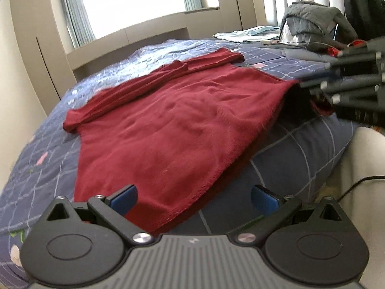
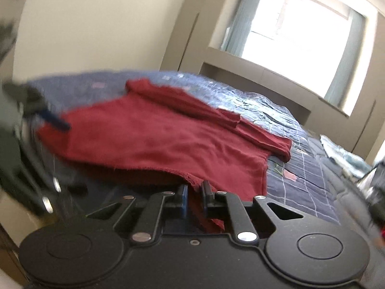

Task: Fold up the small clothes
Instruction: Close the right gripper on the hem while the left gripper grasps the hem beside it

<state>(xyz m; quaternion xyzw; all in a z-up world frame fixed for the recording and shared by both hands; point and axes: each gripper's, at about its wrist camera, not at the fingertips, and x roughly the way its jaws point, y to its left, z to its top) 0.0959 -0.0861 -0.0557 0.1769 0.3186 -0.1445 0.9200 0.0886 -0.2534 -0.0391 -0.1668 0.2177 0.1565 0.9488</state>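
The dark-red top (image 1: 168, 120) is spread on the quilted bed (image 1: 300, 149), sleeves laid across. R gripper (image 2: 195, 196) is pinched on its hem corner; L gripper (image 1: 193, 200) is spread wide over the other corner. Hem should be gripped w/ both, lifted level, then folded upward.

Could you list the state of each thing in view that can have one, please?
red garment: spread on the bed, sleeve folded across the far side, one hem corner lifted.
left gripper: open, holding nothing, at the near hem.
right gripper: shut on the garment's hem.
curtains: drawn back.
grey jacket: heaped on the bed.
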